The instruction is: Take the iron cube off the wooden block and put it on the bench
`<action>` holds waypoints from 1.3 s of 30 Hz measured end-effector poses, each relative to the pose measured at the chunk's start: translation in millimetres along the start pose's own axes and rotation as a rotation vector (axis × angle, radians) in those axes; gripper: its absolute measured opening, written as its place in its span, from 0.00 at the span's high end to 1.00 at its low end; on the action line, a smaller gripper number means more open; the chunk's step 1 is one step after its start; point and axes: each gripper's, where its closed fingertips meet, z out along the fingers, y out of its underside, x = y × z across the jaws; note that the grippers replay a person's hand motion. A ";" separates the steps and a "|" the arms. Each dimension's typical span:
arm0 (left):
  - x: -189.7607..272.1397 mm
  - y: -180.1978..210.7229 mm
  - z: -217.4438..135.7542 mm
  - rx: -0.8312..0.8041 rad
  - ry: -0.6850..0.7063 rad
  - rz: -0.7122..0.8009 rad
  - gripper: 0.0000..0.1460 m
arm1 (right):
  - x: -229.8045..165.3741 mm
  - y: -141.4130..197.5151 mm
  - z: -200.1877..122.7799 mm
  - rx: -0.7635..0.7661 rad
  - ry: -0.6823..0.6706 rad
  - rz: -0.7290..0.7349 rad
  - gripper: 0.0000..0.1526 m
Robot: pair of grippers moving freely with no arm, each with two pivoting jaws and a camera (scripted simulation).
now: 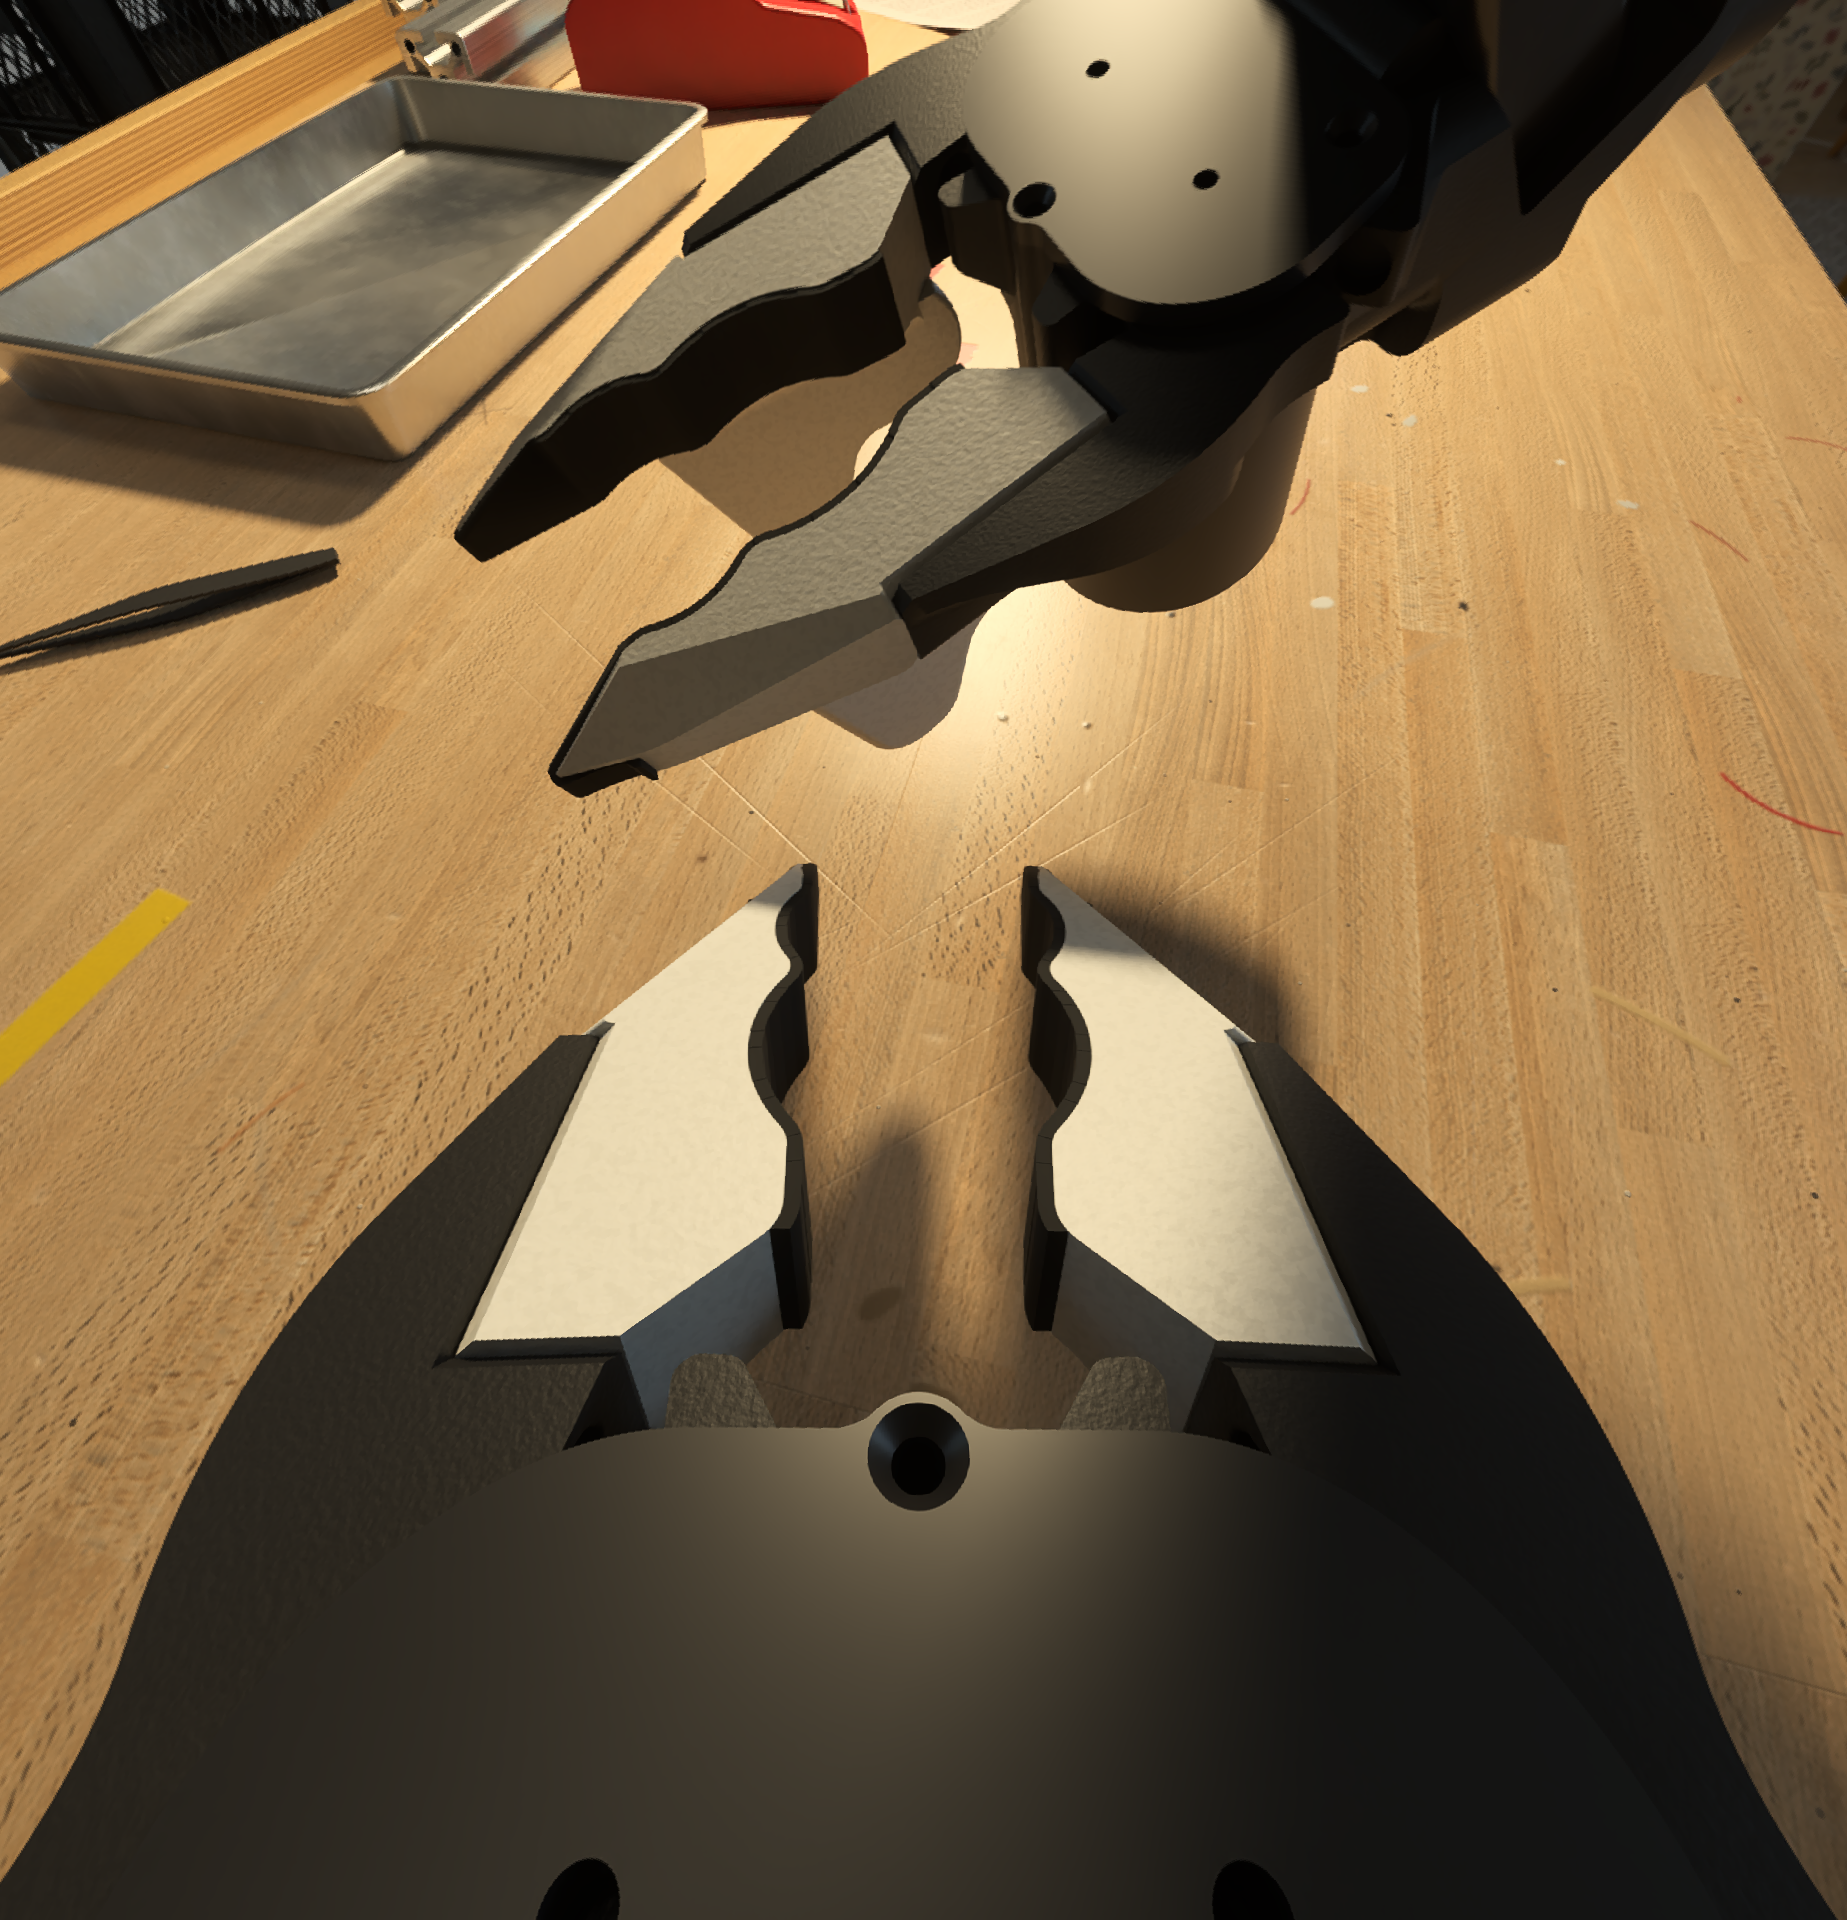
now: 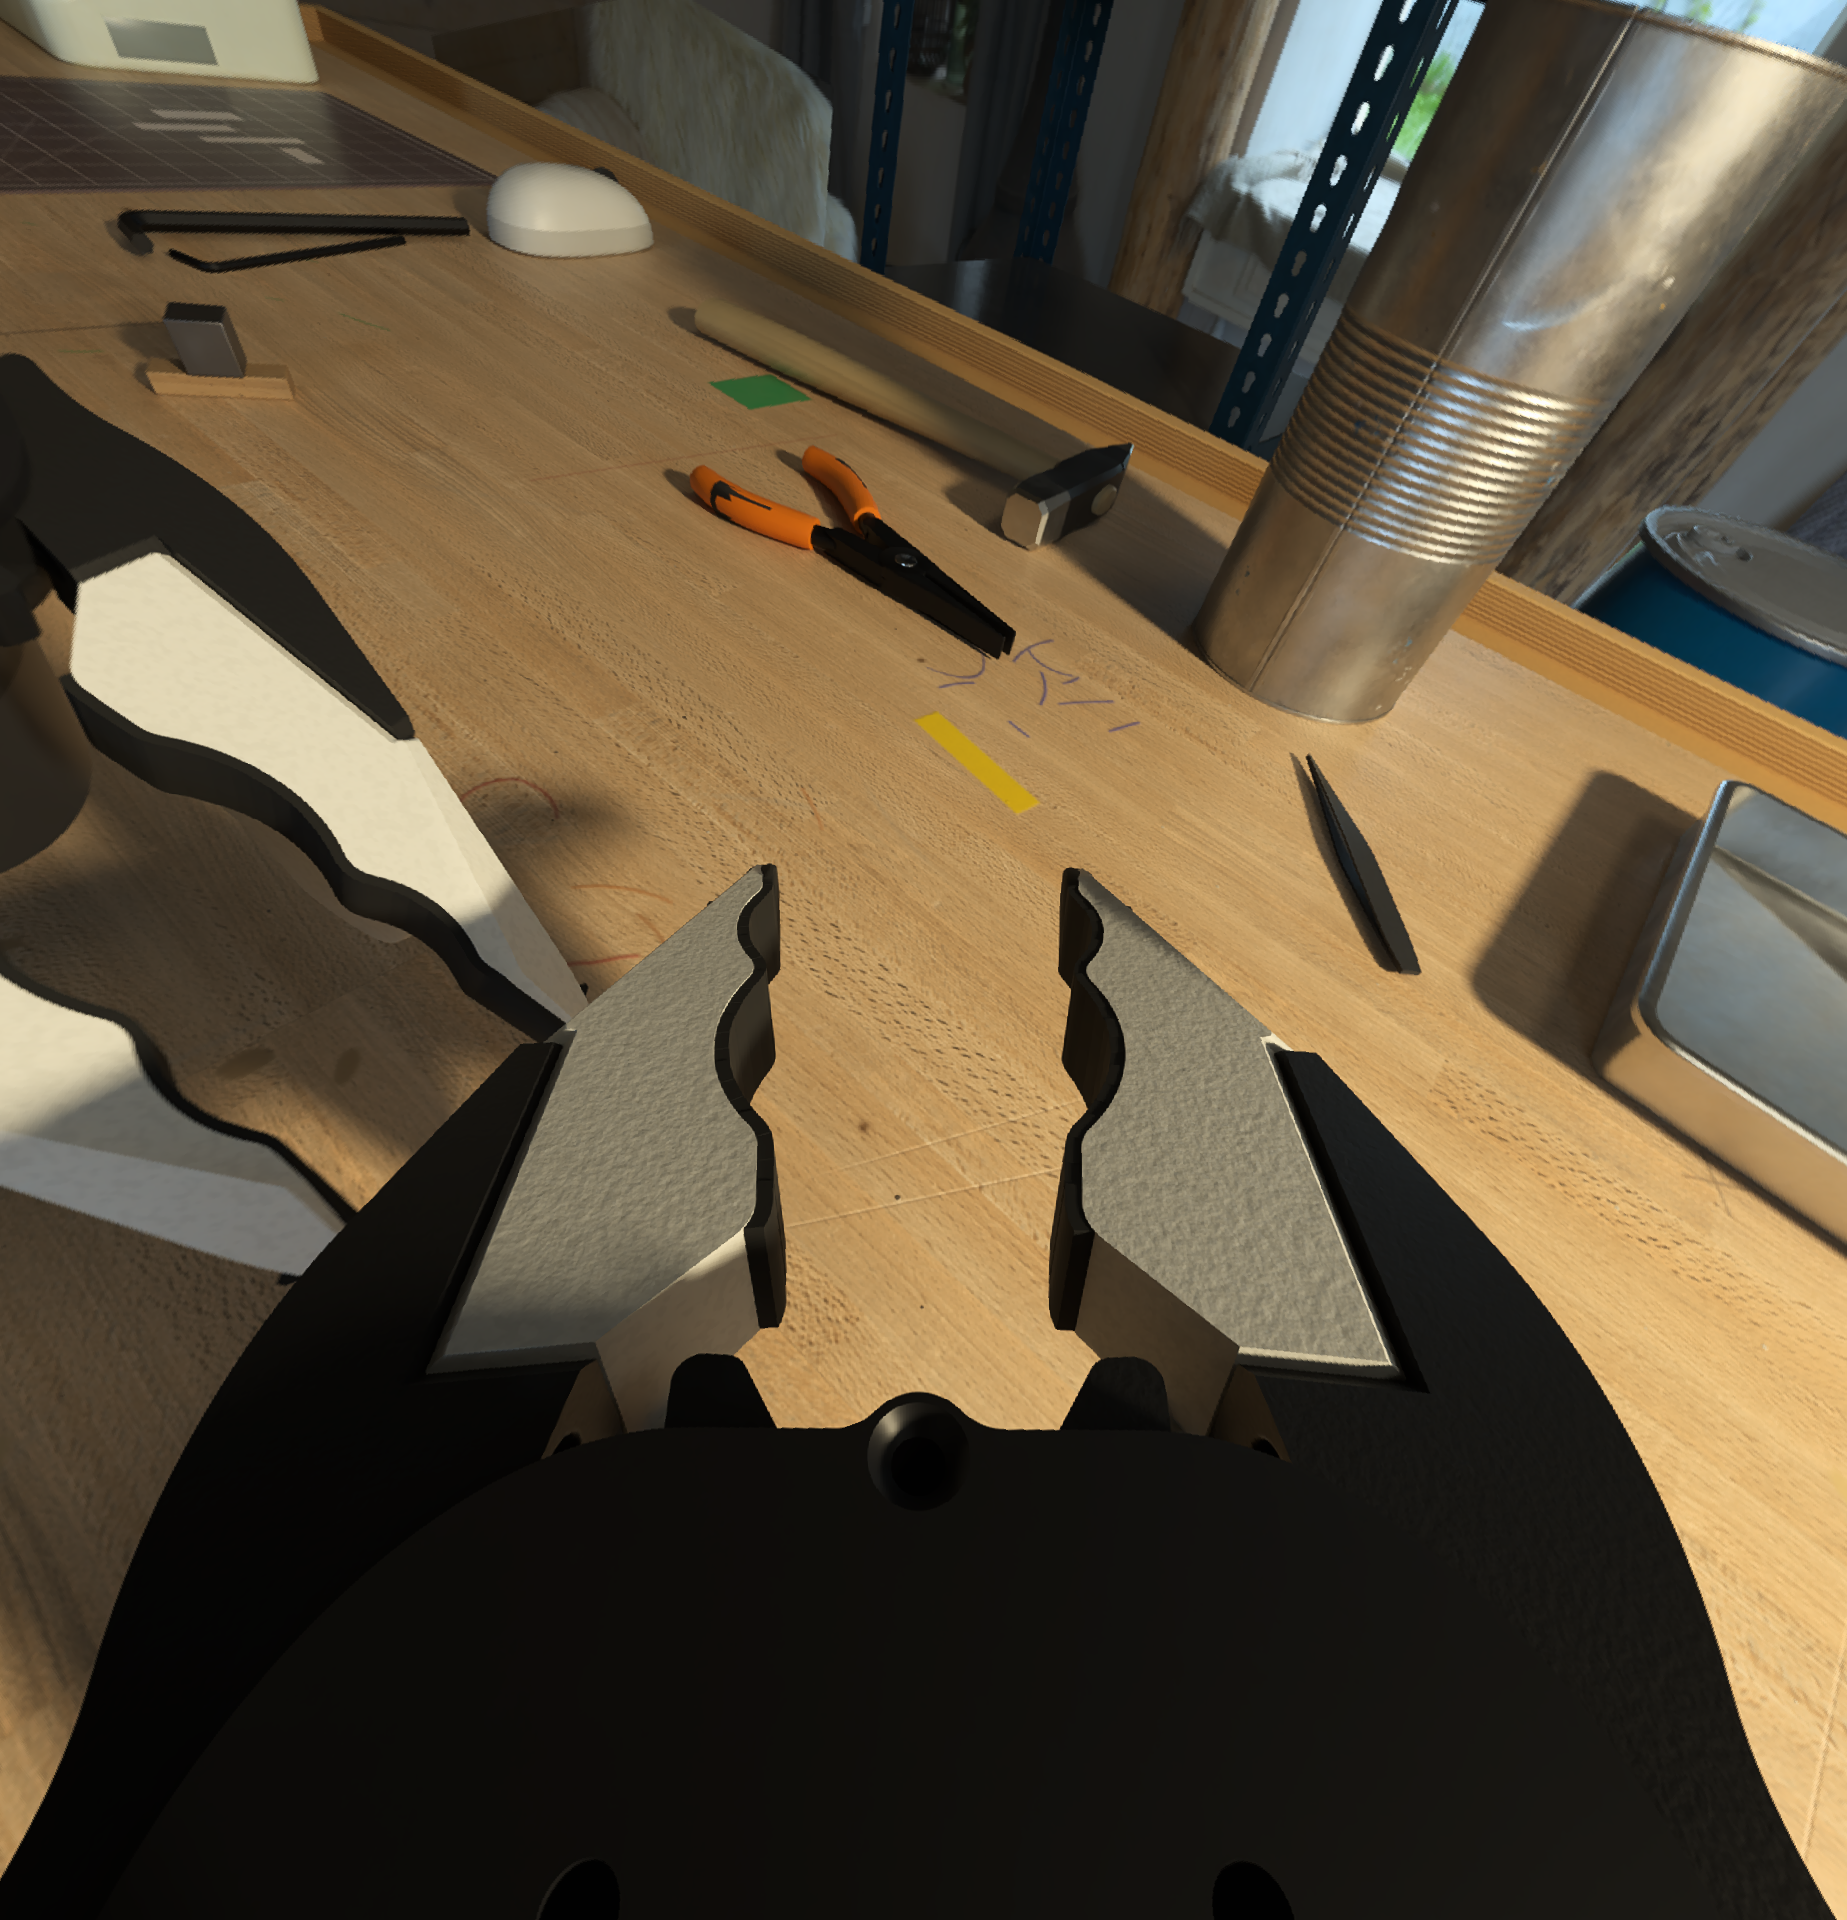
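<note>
The iron cube is a small dark grey block. It stands on a flat wooden block far off at the upper left of the right wrist view, and neither shows in the left wrist view. My right gripper is open and empty, low over the bench, well short of the cube. It also shows in the left wrist view, open, facing my left gripper. My left gripper is open and empty over bare wood. One of its fingers shows at the left of the right wrist view.
A metal tray and black tweezers lie to one side. Orange pliers, a hammer, a tall tin can, hex keys and a white rounded object lie farther along the bench. A red object sits behind the tray.
</note>
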 end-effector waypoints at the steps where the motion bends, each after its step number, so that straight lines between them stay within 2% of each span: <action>1: 0.4 -0.7 0.0 0.000 0.001 0.001 0.71 | 1.2 1.3 0.3 -0.004 0.001 0.006 0.65; 6: -0.2 -1.7 -1.8 -0.021 -0.033 0.039 0.58 | 12.1 10.8 2.4 -0.026 0.016 0.056 0.64; 13: -0.1 -5.3 -10.4 -0.018 -0.011 0.002 0.57 | 28.2 18.5 3.7 -0.034 0.059 0.134 0.63; 20: -3.7 -0.4 -12.9 -0.045 0.009 -0.090 0.54 | 22.5 20.9 7.5 -0.063 0.048 0.096 0.64; 23: -12.5 -0.3 -25.8 -0.036 -0.018 -0.110 0.53 | 17.7 21.3 8.0 -0.072 0.025 0.083 0.64; 25: -15.9 -3.4 -53.0 -0.021 -0.021 -0.178 0.53 | 16.0 19.9 6.7 -0.062 0.020 0.082 0.64; 27: -30.6 -3.3 -99.7 -0.016 -0.085 -0.201 0.53 | 13.2 17.6 5.6 -0.053 0.001 0.087 0.64; 30: -78.3 12.4 -193.4 -0.109 -0.322 -0.233 0.50 | 7.4 11.3 3.6 -0.038 -0.030 0.085 0.64; 32: -113.9 39.4 -251.1 -0.231 -0.451 -0.297 0.49 | 2.0 5.3 1.8 -0.026 -0.043 0.075 0.64; 34: -151.1 75.0 -293.4 -0.359 -0.566 -0.389 0.48 | -3.0 0.0 0.0 -0.014 -0.046 0.055 0.64; 36: -182.2 109.6 -315.1 -0.449 -0.628 -0.469 0.49 | -5.7 -3.0 -1.5 -0.011 -0.036 0.038 0.64; 39: -208.6 153.8 -320.8 -0.556 -0.632 -0.583 0.52 | -7.4 -5.3 -3.2 -0.003 -0.033 0.029 0.65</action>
